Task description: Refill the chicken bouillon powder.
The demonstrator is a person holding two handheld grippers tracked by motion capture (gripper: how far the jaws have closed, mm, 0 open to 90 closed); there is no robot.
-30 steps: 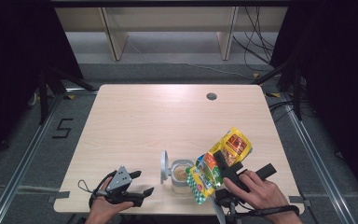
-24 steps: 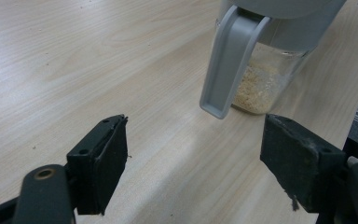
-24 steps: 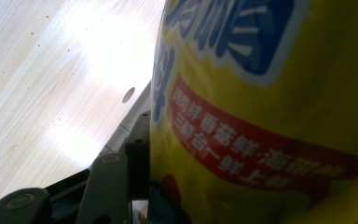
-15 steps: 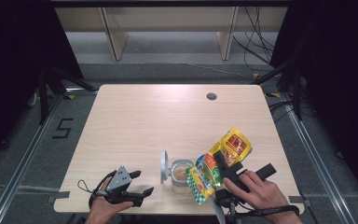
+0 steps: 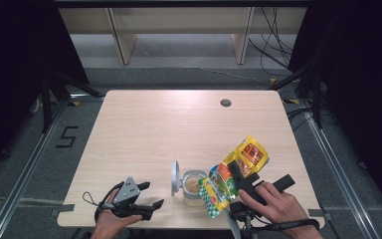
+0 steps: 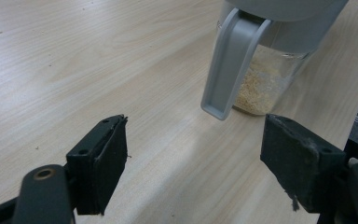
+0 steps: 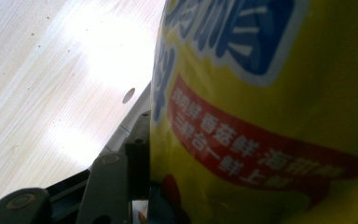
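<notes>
Holding steady over the last second, my right hand-held gripper (image 5: 231, 172) kept its jaws about half closed on the yellow seasoning bag (image 5: 235, 172), pads pressed to its sides, the bag tilted with its lower end over the open mouth of the small glass jar (image 5: 194, 185) near the front edge of the bench (image 5: 179, 124). Nothing had shifted between the earlier frames and this one: bag, jar and both hands sat where they were. Pale granules already lay in the jar, its grey lid (image 5: 175, 178) standing flipped up at the left. My left hand-held gripper (image 5: 151, 205) rested on the bench just left of the jar, jaws wide apart and empty. I judged the pour to be paused or trickling, not finished.
</notes>
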